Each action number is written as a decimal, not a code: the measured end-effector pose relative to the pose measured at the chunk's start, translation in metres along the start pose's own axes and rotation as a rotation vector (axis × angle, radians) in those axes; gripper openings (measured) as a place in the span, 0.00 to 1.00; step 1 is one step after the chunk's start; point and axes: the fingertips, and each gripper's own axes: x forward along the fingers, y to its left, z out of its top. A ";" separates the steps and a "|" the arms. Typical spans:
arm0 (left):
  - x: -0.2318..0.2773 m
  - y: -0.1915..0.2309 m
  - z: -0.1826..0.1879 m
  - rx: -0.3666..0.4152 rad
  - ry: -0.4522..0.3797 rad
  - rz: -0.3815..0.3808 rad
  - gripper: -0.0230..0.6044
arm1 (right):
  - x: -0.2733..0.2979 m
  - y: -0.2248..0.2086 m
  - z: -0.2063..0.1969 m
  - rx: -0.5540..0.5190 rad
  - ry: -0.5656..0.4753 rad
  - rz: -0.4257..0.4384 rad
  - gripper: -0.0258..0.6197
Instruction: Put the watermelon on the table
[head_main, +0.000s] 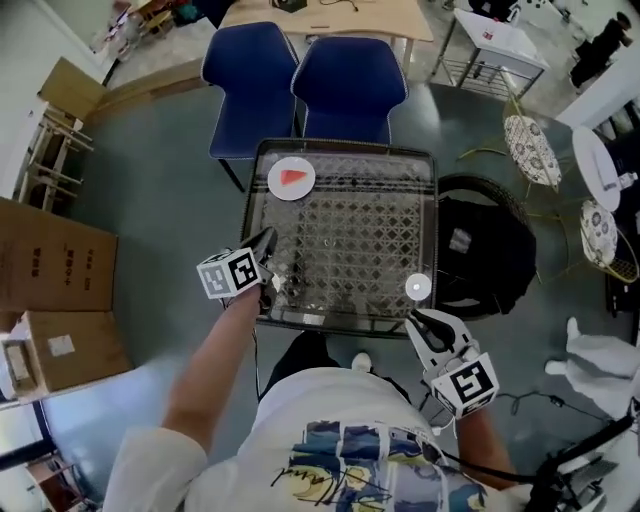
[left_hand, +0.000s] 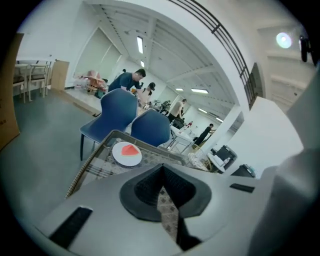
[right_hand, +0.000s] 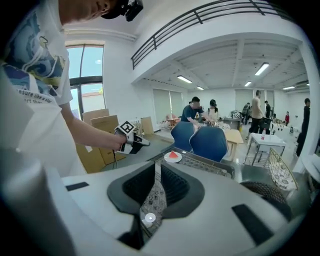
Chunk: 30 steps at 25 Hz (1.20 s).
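Approach step: watermelon on plate, upper left of table, ungrasped. Left gripper and right gripper pinched closed, empty. Next: left widens, reaches to slice.

White T-shirt, blue print

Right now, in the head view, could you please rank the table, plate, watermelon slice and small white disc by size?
1. table
2. plate
3. watermelon slice and small white disc: about alike, unranked.
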 end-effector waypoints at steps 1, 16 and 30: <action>-0.012 -0.016 -0.004 0.012 -0.008 -0.027 0.05 | -0.004 0.000 0.000 -0.015 -0.007 0.019 0.10; -0.187 -0.231 -0.121 0.359 0.005 -0.252 0.05 | -0.067 0.053 -0.027 -0.115 -0.060 0.271 0.06; -0.269 -0.274 -0.123 0.382 -0.103 -0.382 0.05 | -0.066 0.136 -0.004 -0.172 -0.103 0.302 0.06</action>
